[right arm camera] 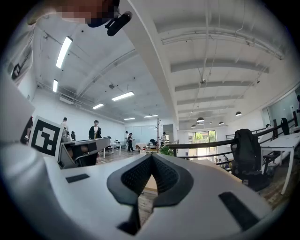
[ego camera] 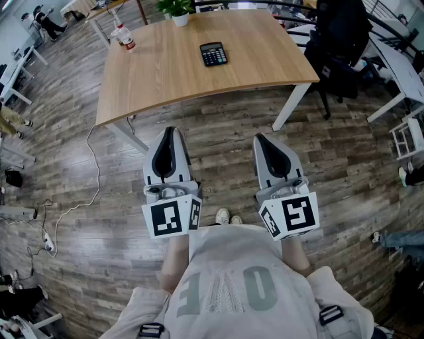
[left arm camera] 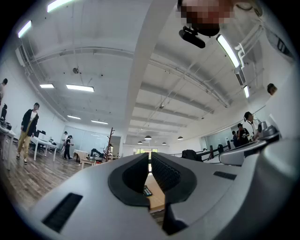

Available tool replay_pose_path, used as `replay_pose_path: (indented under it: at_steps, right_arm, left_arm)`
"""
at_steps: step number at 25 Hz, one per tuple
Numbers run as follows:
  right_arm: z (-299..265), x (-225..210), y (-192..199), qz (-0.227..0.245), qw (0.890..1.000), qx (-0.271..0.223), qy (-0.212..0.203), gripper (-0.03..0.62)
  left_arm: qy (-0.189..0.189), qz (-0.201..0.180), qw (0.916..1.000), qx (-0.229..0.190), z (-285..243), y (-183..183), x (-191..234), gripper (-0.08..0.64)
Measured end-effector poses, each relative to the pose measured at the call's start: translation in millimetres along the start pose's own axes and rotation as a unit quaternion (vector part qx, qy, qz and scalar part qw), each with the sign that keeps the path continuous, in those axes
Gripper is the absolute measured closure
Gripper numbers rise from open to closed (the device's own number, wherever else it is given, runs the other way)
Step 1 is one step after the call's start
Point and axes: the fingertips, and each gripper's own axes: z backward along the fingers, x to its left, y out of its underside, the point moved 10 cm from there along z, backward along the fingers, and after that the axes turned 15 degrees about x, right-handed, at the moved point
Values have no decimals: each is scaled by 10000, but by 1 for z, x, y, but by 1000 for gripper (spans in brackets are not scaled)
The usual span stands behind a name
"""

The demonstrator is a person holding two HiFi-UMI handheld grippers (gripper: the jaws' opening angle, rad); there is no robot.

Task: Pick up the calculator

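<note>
A black calculator (ego camera: 213,54) lies flat near the far middle of a light wooden table (ego camera: 172,73). Both grippers are held close to my body, over the wooden floor and well short of the table's near edge. My left gripper (ego camera: 169,130) is shut with nothing in it; in the left gripper view its tips (left arm camera: 149,154) meet, and the calculator (left arm camera: 147,191) shows far off through the slit below them. My right gripper (ego camera: 260,137) is likewise shut and empty, its tips (right arm camera: 151,155) touching.
A plastic bottle (ego camera: 124,38) stands at the table's far left and a potted plant (ego camera: 177,12) at its back edge. A black office chair (ego camera: 338,46) crowds the table's right side. A white cable (ego camera: 93,172) runs across the floor on the left. People stand far off (left arm camera: 28,131).
</note>
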Motion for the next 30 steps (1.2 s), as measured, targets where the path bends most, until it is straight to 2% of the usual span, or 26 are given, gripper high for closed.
replay_pose_path:
  at_steps: [14, 19, 26, 30]
  right_arm:
    - [12, -3, -5, -31, 9999, -43, 120, 574]
    - [3, 0, -4, -215, 9997, -60, 79, 574]
    - [-7, 7, -1, -76, 9997, 169, 150, 574]
    - [-11, 2, 5, -171, 9988, 339, 296, 572]
  left_arm:
    - [91, -76, 9999, -85, 5, -12, -5, 537]
    - [57, -44, 9999, -87, 3, -9, 8, 537]
    - [-67, 90, 9998, -192, -3, -7, 36, 537]
    - [-66, 125, 9999, -79, -13, -1, 46, 537]
